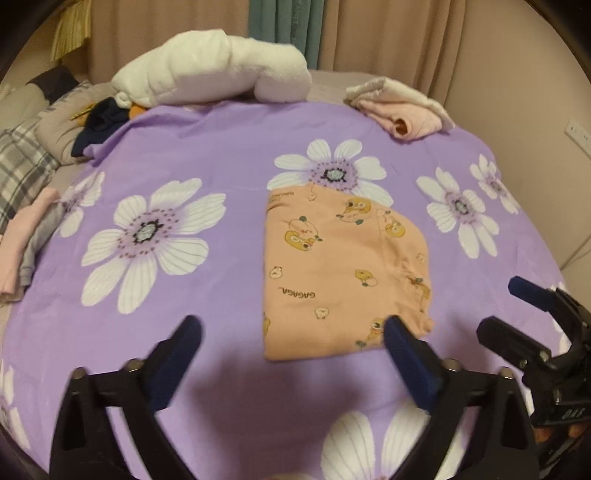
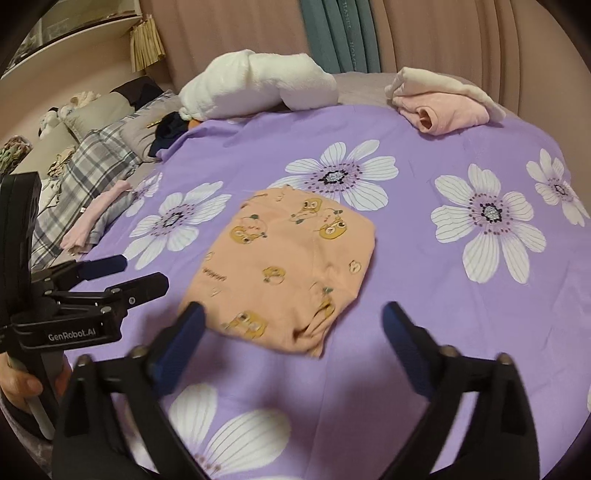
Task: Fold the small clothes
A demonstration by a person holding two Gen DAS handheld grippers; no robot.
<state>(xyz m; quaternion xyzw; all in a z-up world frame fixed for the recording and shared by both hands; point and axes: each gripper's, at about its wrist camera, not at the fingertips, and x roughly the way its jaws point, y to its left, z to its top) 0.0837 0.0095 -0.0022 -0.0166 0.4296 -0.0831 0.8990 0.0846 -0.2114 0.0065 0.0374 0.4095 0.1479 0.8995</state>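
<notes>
Both grippers hang over the bed with their jaws spread wide and nothing between the pads. From its own camera the left gripper (image 1: pixel 291 328) has bare purple sheet between its fingers, and only its right fingertip (image 1: pixel 397 326) overlaps the near corner of the garment in the view; whether it touches the cloth cannot be told. Beside it, the right gripper (image 2: pixel 291 314) points at the same garment from the other side, its left fingertip (image 2: pixel 194 314) over the near edge.

Just ahead of the two tools lies the folded peach garment (image 1: pixel 332 266), printed with small yellow cartoon animals and the word GAGAGA, flat on the purple flowered bedsheet (image 1: pixel 207 155). A hand (image 2: pixel 18 391) grips the left gripper's handle, seen at the left edge of the right wrist view.

Farther out to the left, at the sheet's edge, sits a small pink and grey folded pile (image 2: pixel 96 218). Beyond the peach garment, at the far side, lie a rolled white fleece blanket (image 1: pixel 210 70) and, to its right, a pale pink folded garment (image 1: pixel 402 107). Curtains (image 2: pixel 424 33) hang behind.
</notes>
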